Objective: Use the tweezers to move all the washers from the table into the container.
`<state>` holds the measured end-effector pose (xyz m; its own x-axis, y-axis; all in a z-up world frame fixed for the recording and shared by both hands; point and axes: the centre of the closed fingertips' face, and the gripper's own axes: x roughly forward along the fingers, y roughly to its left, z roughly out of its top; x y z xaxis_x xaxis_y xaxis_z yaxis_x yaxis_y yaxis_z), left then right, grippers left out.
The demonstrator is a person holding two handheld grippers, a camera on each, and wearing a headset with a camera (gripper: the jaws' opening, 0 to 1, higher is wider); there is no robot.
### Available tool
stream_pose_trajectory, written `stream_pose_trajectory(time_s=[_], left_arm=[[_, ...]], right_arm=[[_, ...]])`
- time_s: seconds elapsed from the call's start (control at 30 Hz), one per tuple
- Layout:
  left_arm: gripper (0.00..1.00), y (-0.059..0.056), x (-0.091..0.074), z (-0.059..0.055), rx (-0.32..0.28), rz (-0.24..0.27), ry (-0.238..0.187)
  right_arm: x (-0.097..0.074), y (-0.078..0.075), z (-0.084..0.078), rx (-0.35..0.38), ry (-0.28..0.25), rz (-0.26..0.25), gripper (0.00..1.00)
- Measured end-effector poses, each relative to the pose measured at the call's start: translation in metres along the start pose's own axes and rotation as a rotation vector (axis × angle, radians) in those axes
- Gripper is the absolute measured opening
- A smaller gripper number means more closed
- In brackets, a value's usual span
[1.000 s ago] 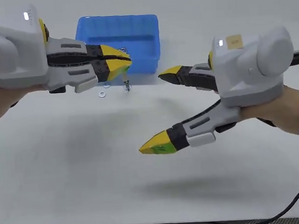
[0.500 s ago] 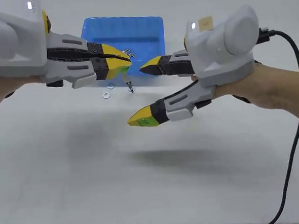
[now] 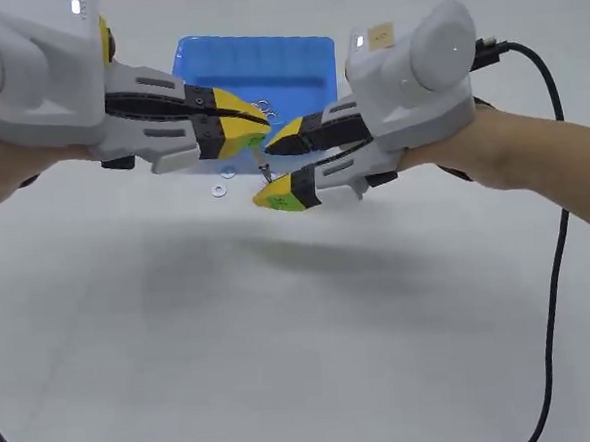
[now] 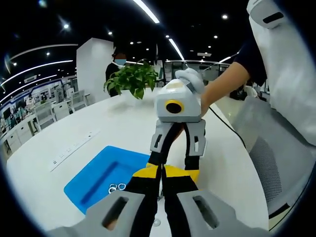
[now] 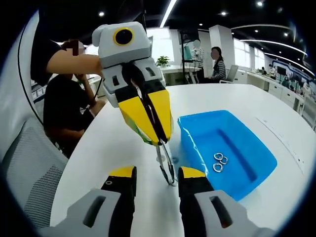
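My left gripper (image 3: 253, 133) is shut on thin metal tweezers (image 3: 262, 169), which hang tip-down from its yellow tips just in front of the blue container (image 3: 255, 58). My right gripper (image 3: 278, 169) comes in from the right, open, with one jaw on either side of the tweezers (image 5: 167, 165); contact is not visible. Three washers (image 3: 265, 108) lie in the container, seen again as washers (image 5: 219, 162). Two washers (image 3: 219, 191) rest on the table left of the tweezers. In the left gripper view, my left gripper (image 4: 160, 185) faces the right gripper (image 4: 174, 103).
The white table (image 3: 281, 322) stretches wide toward the near side. A black cable (image 3: 553, 265) runs from the right gripper down the right side. People sit and stand at other desks behind, with a potted plant (image 4: 132, 79) beyond the table.
The right gripper has moved left and up to the left gripper, its jaws narrowing around the hanging tweezers. The left gripper has held its place with the tweezers.
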<state>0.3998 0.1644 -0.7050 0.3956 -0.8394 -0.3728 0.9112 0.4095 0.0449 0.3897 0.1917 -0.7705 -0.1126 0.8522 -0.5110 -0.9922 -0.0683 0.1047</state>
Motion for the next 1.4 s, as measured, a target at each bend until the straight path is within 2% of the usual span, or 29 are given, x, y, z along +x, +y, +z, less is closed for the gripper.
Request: stream_pose_trajectory(time_s=[0.03, 0.23, 0.53, 0.63, 0.87, 0.97, 1.07, 1.2, 1.3, 1.4], left_arm=[[0.05, 0.0, 0.0, 0.0, 0.0, 0.0, 0.0], [0.05, 0.0, 0.001, -0.001, -0.001, -0.007, -0.002], [0.05, 0.001, 0.002, -0.002, 0.0, -0.014, -0.001], [0.05, 0.001, 0.001, -0.003, -0.001, -0.015, -0.002], [0.05, -0.009, 0.008, 0.007, 0.0, -0.016, 0.002], [0.05, -0.014, 0.01, 0.011, 0.003, -0.018, 0.004], [0.05, -0.013, 0.012, 0.013, 0.002, -0.004, 0.006], [0.06, -0.007, 0.011, 0.012, -0.045, 0.022, 0.015], [0.07, -0.006, 0.011, 0.009, -0.053, 0.031, 0.024], [0.14, -0.009, 0.01, 0.006, -0.042, 0.024, 0.034]], right_arm=[[0.002, -0.004, -0.003, -0.006, 0.003, 0.004, 0.31], [0.003, -0.003, -0.002, -0.022, 0.004, 0.024, 0.24], [0.004, -0.011, -0.002, -0.053, 0.005, 0.016, 0.13], [0.004, -0.01, -0.002, -0.055, 0.007, 0.025, 0.12], [0.004, -0.008, -0.002, -0.061, 0.009, 0.04, 0.12], [0.004, -0.006, -0.001, -0.096, 0.022, 0.039, 0.1], [0.004, -0.007, -0.001, -0.124, 0.029, 0.033, 0.09], [0.004, -0.007, 0.0, -0.13, 0.03, 0.019, 0.09], [0.004, -0.006, 0.0, -0.119, 0.027, 0.02, 0.09], [0.003, -0.005, 0.001, -0.111, 0.021, 0.01, 0.09]])
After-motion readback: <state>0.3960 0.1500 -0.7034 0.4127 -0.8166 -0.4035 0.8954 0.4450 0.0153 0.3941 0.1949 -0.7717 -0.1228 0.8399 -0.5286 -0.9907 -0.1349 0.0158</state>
